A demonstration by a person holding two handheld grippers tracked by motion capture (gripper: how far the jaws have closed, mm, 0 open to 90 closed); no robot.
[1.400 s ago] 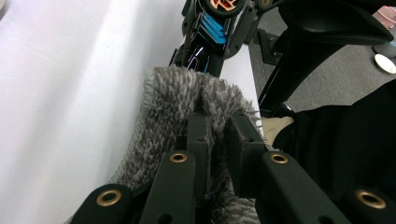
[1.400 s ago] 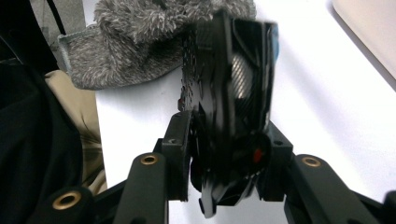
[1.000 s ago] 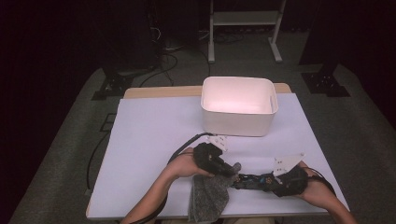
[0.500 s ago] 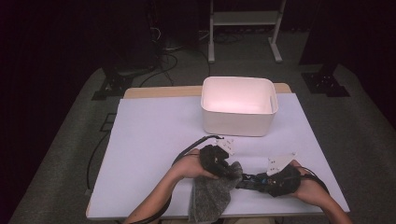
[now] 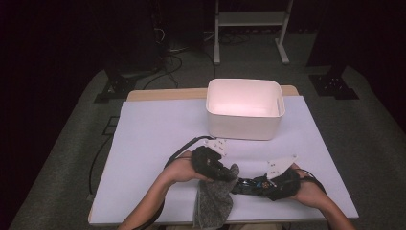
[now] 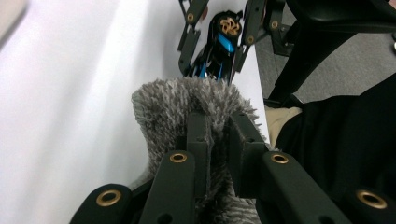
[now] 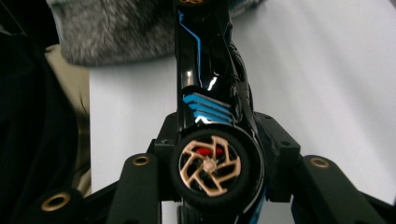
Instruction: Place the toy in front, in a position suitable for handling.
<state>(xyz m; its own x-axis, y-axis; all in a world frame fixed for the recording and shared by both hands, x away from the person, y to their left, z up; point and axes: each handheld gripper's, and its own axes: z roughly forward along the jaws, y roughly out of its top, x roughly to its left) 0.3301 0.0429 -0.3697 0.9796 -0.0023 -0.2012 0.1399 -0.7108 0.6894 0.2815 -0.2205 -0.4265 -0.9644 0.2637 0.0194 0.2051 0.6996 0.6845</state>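
The grey cloth is a shaggy, matt fleece with a rough nap. The toy car beside it is glossy black plastic with blue stripes and a bronze, metallic-looking wheel hub. Behind the cloth, the bin looks like smooth matt white plastic, on the bench's matt white paper-like sheet.

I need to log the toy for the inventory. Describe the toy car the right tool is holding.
The toy car is glossy black plastic with bright blue stripes and vent-like fins. Its wheel has a black tyre and a gold spoked rim with a red centre. The right tool grips it across the body by that wheel, holding it about level near the table's front edge. Its far end meets the fuzzy grey cloth pinched in the left tool.
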